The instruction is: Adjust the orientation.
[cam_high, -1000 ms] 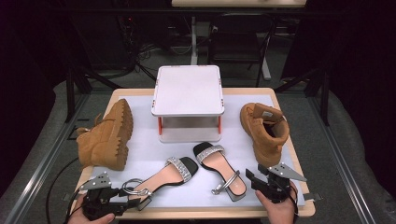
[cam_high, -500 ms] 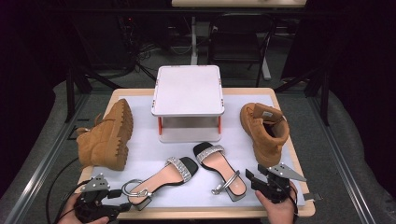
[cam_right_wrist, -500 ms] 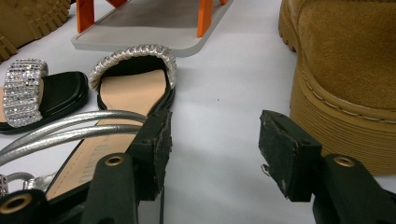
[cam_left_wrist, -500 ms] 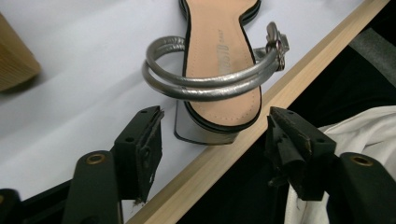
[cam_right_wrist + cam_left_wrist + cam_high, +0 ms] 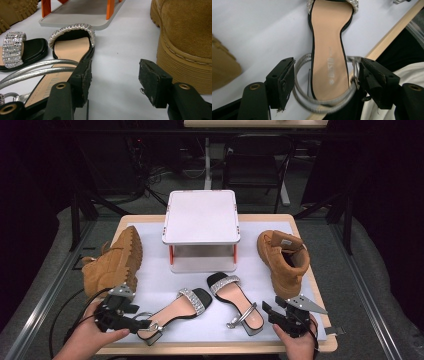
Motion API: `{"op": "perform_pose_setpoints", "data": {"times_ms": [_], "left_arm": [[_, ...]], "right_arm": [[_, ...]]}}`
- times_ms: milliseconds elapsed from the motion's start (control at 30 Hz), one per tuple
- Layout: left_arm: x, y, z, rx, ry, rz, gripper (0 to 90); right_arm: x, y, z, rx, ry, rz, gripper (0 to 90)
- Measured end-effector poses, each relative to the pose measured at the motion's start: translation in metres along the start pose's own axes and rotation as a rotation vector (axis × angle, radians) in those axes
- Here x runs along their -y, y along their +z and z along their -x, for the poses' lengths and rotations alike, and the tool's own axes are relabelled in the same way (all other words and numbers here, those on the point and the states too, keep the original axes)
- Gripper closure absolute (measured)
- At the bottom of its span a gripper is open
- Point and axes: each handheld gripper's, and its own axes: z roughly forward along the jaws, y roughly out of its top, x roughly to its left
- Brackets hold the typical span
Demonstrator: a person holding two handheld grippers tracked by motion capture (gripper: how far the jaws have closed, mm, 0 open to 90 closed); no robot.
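Note:
Two black sandals with rhinestone toe bands and silver ankle straps lie on the white mat. My left gripper [image 5: 143,324] points at the heel of the left sandal [image 5: 186,301]. In the left gripper view its jaws have just been opening and stand wide on either side of that sandal's [image 5: 328,45] heel and strap loop, with the pads [image 5: 287,81] off the sole. My right gripper [image 5: 270,312] is open beside the heel of the right sandal [image 5: 235,296]. In the right gripper view only bare mat lies between its jaws [image 5: 117,80], and that sandal [image 5: 72,47] is just to the left.
A tan boot [image 5: 112,265] lies on its side at the left, and another tan boot [image 5: 282,257] stands at the right. A white stand [image 5: 201,215] on orange legs sits at the back middle. The table's wooden front edge [image 5: 215,348] runs close below both grippers.
My left gripper has drawn back, then risen a little, and its jaws have spread wider around the sandal's heel. The right gripper has kept still.

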Motion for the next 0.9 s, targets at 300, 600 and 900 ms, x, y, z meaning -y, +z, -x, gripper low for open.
{"op": "perform_pose_setpoints", "data": {"times_ms": [300, 600, 900], "left_arm": [[-0.027, 0.035, 0.003, -0.019, 0.012, -0.115, 29.2], [-0.039, 0.062, 0.005, -0.045, 0.018, -0.245, 28.0], [-0.043, 0.082, 0.011, -0.055, 0.018, -0.325, 26.6]], "right_arm": [[0.000, 0.000, 0.001, -0.002, 0.002, 0.001, 43.4], [0.000, -0.001, 0.002, -0.004, 0.000, 0.001, 43.4], [0.000, -0.001, 0.002, -0.004, 0.001, 0.003, 43.4]]}}
